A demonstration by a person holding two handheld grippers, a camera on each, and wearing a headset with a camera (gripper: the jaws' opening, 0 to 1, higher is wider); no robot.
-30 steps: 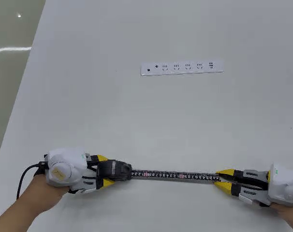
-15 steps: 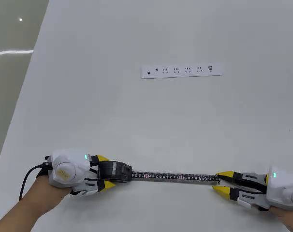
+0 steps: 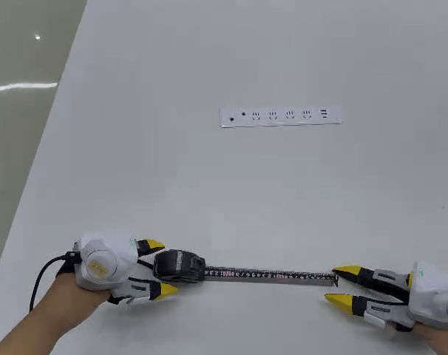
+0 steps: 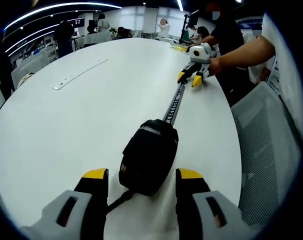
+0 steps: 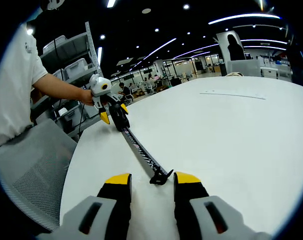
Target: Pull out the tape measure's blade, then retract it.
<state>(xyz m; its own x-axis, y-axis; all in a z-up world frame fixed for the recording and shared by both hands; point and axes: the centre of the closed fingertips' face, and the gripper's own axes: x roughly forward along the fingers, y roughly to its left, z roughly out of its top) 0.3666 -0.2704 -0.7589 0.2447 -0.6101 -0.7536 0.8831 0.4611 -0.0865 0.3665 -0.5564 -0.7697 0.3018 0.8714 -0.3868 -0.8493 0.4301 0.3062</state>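
Fingers [image 4: 95, 176] on the left gripper [image 3: 162, 267] were spread either side of the tape measure's black case [image 3: 180, 265], not squeezing it as far as I could tell. Same with the right gripper [image 3: 343, 285]: tips gaping around the end hook [image 5: 160, 177], nothing pinched. The blade [image 3: 272, 276] lay pulled out flat along the near edge of the table [image 3: 246, 185]. My guess: hard, chunky case, so grab its sides; the thin springy blade would kink easily, so take it by the hook.

Scale numerals on the blade [image 3: 272, 276], none legible
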